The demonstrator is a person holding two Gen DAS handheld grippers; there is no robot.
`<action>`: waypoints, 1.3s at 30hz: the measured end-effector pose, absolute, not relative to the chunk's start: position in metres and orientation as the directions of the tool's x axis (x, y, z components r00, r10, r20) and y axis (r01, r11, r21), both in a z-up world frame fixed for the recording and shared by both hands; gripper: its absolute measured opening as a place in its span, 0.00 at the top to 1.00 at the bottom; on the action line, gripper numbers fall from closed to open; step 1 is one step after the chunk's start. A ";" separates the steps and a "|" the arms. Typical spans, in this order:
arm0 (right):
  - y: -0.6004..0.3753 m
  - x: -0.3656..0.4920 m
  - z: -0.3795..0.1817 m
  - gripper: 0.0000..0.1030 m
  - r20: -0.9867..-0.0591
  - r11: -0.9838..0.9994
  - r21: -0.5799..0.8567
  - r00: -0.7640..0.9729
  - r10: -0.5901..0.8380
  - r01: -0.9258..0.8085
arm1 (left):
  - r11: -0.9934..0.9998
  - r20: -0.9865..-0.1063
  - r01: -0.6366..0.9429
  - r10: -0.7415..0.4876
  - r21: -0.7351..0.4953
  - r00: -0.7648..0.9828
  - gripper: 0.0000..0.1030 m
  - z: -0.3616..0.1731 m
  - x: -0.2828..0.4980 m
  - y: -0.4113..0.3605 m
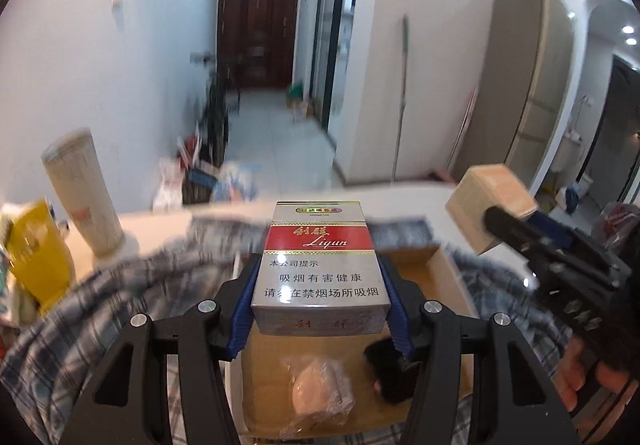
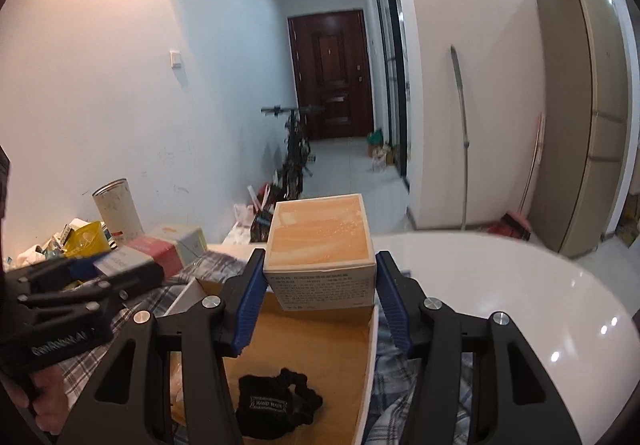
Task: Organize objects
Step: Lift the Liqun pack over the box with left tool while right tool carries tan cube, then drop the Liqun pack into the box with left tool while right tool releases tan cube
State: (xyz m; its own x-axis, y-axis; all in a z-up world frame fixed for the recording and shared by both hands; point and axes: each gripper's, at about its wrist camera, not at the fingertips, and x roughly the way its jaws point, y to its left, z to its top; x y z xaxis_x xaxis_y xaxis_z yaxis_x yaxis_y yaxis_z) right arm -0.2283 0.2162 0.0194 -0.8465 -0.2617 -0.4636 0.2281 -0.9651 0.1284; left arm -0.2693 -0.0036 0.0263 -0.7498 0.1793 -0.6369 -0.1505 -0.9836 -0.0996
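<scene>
Left gripper (image 1: 320, 287) fingers clamp a cigarette pack (image 1: 320, 265); right gripper (image 2: 318, 299) fingers clamp a small box (image 2: 320, 249), both above the open cardboard box (image 2: 312, 337).

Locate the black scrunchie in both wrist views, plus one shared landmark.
Left wrist: black scrunchie lies low, right of centre, inside the cardboard box, partly behind a finger.
Right wrist: bottom centre, on the box floor.
Shared landmark: dark wooden door at the hallway's end.
</scene>
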 end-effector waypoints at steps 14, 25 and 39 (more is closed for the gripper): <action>0.237 -0.252 0.004 0.49 -0.550 -0.963 0.187 -0.791 -0.268 0.196 | -0.987 -0.751 -0.145 0.151 -0.075 -0.643 0.44 -0.041 -0.299 0.012; 0.238 -0.253 0.005 0.49 -0.552 -0.964 0.192 -0.791 -0.262 0.185 | -0.992 -0.792 -0.121 0.091 -0.022 -0.604 0.44 -0.055 -0.306 0.010; 0.240 -0.249 0.013 0.49 -0.520 -0.962 0.204 -0.812 -0.265 0.184 | -0.993 -0.486 -0.098 0.115 -0.059 -0.867 0.12 0.009 -0.259 -0.003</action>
